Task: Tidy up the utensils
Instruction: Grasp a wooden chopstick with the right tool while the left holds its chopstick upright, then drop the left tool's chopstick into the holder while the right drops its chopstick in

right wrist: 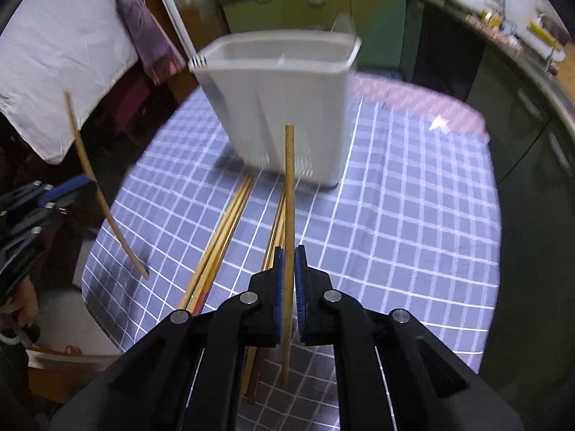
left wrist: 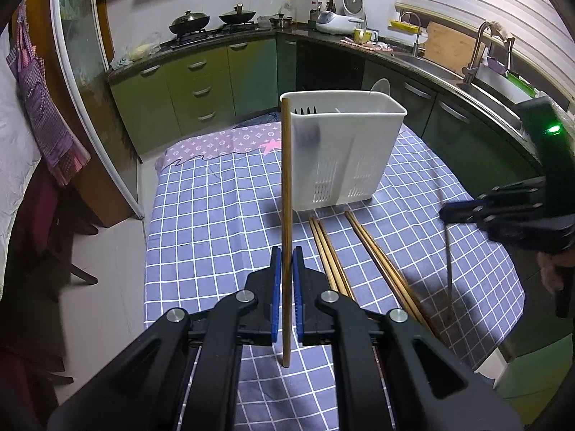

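blurred: white caddy (right wrist: 280,107); hidden: fork (left wrist: 304,110) handle inside caddy; cut off: right gripper (left wrist: 449,213) body

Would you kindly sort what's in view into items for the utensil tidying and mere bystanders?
Job:
- wooden chopstick in left gripper
- wooden chopstick in right gripper
- loose wooden chopsticks
- white plastic utensil caddy

Bystanders:
- black woks
- white rice cooker
- yellow mug

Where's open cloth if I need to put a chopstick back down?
Free: checked tablecloth right of the white caddy, out to the table edge, and left of the caddy. Crowded: the strip before the caddy, where loose chopsticks lie.
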Tool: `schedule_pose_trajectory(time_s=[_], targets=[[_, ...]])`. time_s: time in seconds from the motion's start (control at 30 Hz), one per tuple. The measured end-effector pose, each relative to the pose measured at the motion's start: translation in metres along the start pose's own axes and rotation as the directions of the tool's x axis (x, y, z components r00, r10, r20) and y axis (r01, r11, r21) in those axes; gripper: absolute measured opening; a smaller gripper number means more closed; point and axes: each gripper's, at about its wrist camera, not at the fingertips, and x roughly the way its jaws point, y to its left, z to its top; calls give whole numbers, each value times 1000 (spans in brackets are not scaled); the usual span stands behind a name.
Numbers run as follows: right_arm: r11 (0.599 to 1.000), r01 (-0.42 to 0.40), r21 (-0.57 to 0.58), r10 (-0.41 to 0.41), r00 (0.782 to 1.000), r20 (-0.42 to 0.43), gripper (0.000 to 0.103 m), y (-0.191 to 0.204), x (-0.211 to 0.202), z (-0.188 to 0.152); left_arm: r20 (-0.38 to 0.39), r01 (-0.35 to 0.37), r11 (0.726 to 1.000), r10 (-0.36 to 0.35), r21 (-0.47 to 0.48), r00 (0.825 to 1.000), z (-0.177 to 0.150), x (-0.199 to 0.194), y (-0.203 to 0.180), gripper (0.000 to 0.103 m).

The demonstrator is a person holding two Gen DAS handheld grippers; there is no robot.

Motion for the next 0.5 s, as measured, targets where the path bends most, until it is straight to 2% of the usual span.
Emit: schedule_pose_trajectory(time_s=[0.23,0.5], targets=[[1000,-6,24,3,993,118,7,-26,-49,-16,32,-1,1000,1,5,999,-1,-10,-1,6],[1000,3,13,-6,981,195,7,-23,-69,-41,38,-3,1000,2,24,999,-2,-12,-5,6]])
